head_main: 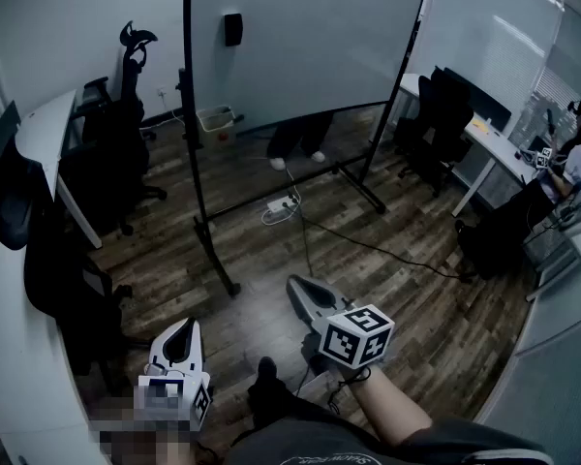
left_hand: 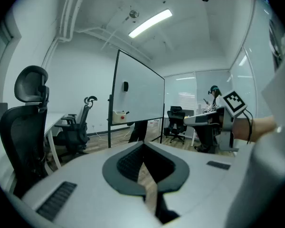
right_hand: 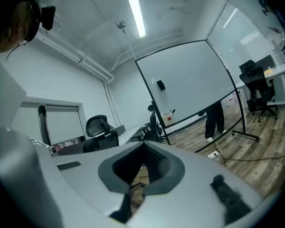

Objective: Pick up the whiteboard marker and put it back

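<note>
I cannot make out a whiteboard marker in any view. The whiteboard (head_main: 300, 37) stands on a black wheeled frame across the room, with a black eraser (head_main: 232, 29) stuck on its face. A small white box (head_main: 216, 117) with a red spot hangs at its lower left; it also shows in the left gripper view (left_hand: 119, 116) and the right gripper view (right_hand: 168, 118). My left gripper (head_main: 185, 325) is held low at the bottom left, shut and empty (left_hand: 143, 145). My right gripper (head_main: 295, 284) points toward the whiteboard frame, shut with nothing in it (right_hand: 143, 145).
A person's legs (head_main: 300, 139) show behind the board. A power strip (head_main: 281, 204) and a cable (head_main: 387, 245) lie on the wooden floor. Black office chairs (head_main: 116, 153) and a white desk (head_main: 48, 129) line the left; more chairs (head_main: 441, 124), a desk (head_main: 494, 143) and a seated person (head_main: 576, 153) are at right.
</note>
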